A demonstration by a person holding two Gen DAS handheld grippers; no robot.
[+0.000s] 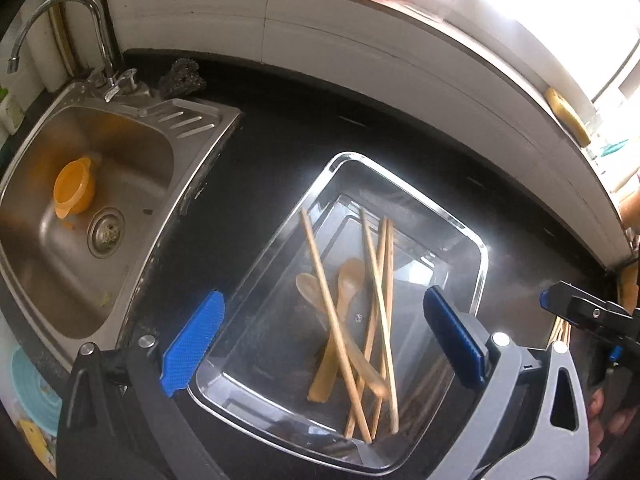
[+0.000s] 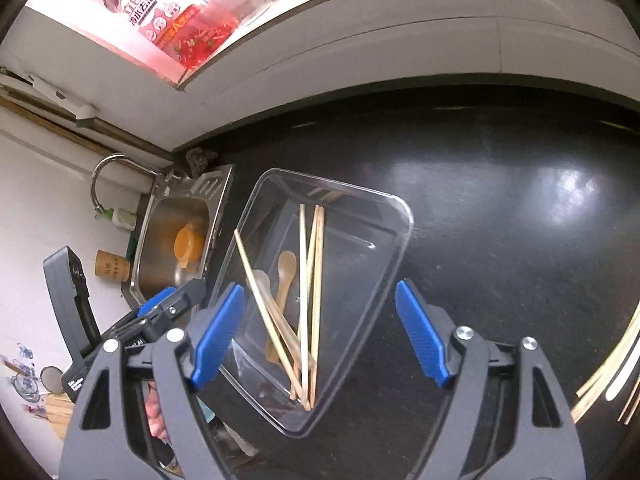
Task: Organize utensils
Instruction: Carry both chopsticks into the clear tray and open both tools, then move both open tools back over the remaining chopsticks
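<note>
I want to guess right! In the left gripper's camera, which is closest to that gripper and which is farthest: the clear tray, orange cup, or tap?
1. Clear tray, right beneath the left gripper.
2. Orange cup, left, in the sink.
3. Tap, far back left.

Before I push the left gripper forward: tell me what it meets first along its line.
Most likely the chopsticks and wooden spoons lying crossed in the clear tray. The open left gripper points down into the tray, nothing between its fingers. Depth is unclear.
</note>
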